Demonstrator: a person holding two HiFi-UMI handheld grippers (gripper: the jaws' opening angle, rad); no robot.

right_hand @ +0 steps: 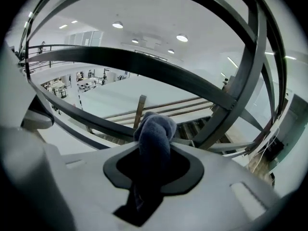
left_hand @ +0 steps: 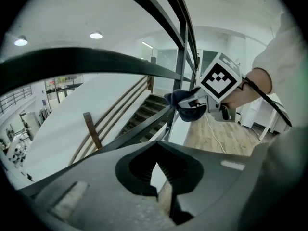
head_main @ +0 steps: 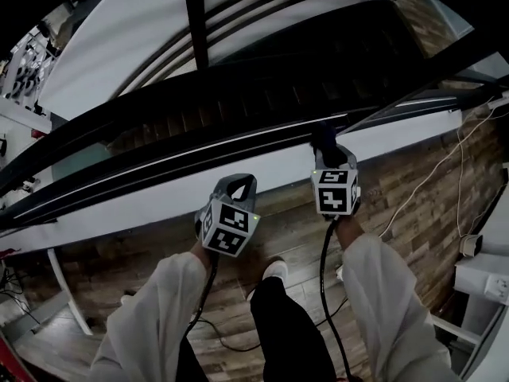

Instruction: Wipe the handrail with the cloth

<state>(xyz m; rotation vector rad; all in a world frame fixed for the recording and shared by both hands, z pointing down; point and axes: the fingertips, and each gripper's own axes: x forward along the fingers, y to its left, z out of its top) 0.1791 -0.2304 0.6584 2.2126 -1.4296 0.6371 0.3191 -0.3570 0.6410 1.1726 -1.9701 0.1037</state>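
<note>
The dark handrail runs slantwise across the head view, over a stairwell. My right gripper is shut on a dark blue cloth, and the bunched cloth rests against the rail. In the right gripper view the cloth bulges out between the jaws, with the curved rail bars just beyond it. My left gripper hangs shut and empty a little to the left, short of the rail. From the left gripper view, the right gripper and its cloth sit on the rail.
Past the rail a staircase goes down beside a white wall with wooden rails. I stand on a wood floor, one shoe showing. Cables trail at the right near white furniture.
</note>
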